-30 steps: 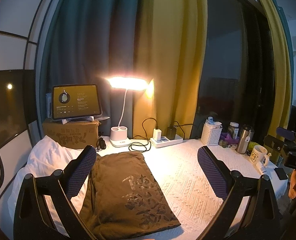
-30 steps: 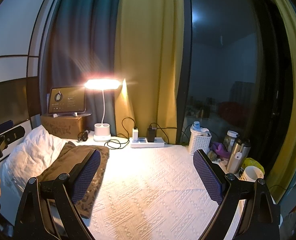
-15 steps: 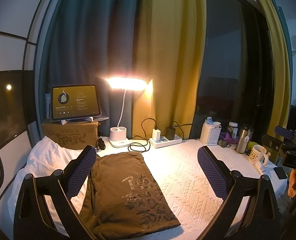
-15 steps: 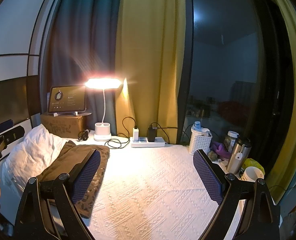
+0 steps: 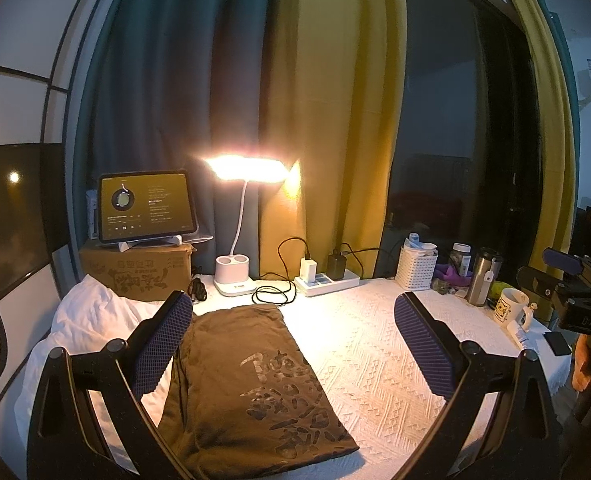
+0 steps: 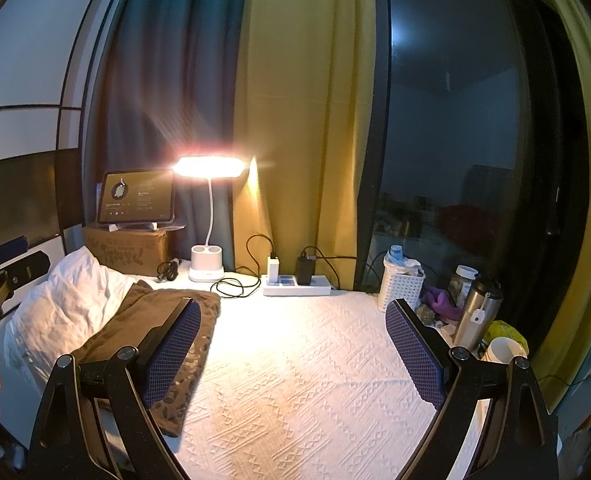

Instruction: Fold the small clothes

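Note:
A folded brown garment (image 5: pixel 251 384) with a dark printed pattern lies flat on the white textured table cover (image 5: pixel 375 352), at the left side. In the right wrist view the same garment (image 6: pixel 143 320) sits at the lower left. My left gripper (image 5: pixel 291 344) hovers above it, open, nothing between its blue-padded fingers (image 5: pixel 159 344). My right gripper (image 6: pixel 291 352) hangs open over the bare cover (image 6: pixel 307 380), to the right of the garment. The right gripper's body shows at the left wrist view's far right edge (image 5: pixel 575 296).
A white crumpled cloth (image 5: pixel 83 328) lies left of the garment. At the back stand a cardboard box with a tablet (image 5: pixel 147 206), a lit desk lamp (image 5: pixel 247 168) and a power strip (image 5: pixel 327 280). A basket (image 5: pixel 417 268), flask (image 5: pixel 481 276) and mug (image 5: pixel 509 312) crowd the right.

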The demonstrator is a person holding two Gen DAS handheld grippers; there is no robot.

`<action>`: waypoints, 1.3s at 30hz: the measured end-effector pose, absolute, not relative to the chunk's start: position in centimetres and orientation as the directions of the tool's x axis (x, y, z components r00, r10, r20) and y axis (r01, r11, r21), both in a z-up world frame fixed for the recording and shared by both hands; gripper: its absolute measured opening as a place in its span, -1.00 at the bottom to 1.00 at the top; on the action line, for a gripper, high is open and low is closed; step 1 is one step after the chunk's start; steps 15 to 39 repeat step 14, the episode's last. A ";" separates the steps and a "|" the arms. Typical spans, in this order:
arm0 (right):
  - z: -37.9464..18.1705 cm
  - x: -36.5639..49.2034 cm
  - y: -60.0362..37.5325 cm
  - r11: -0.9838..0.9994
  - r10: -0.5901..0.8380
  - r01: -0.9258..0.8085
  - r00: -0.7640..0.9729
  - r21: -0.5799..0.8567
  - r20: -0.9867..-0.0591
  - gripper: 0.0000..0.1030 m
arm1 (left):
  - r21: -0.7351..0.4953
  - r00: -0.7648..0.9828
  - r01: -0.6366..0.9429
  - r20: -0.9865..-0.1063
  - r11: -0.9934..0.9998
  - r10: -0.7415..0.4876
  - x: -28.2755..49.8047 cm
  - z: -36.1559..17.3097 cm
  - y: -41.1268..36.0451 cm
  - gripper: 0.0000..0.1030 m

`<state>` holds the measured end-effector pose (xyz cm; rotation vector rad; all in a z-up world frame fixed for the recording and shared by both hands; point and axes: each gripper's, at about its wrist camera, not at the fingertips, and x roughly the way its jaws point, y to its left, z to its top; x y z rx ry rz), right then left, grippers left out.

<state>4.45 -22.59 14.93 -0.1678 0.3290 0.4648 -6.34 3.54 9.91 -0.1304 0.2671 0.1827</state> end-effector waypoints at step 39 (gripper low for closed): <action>15.1 4.9 -22.7 0.883 0.410 -0.464 0.840 -0.078 -0.355 0.84 | -0.084 0.954 -0.166 -0.267 0.982 0.139 -6.2 9.7 3.4 0.94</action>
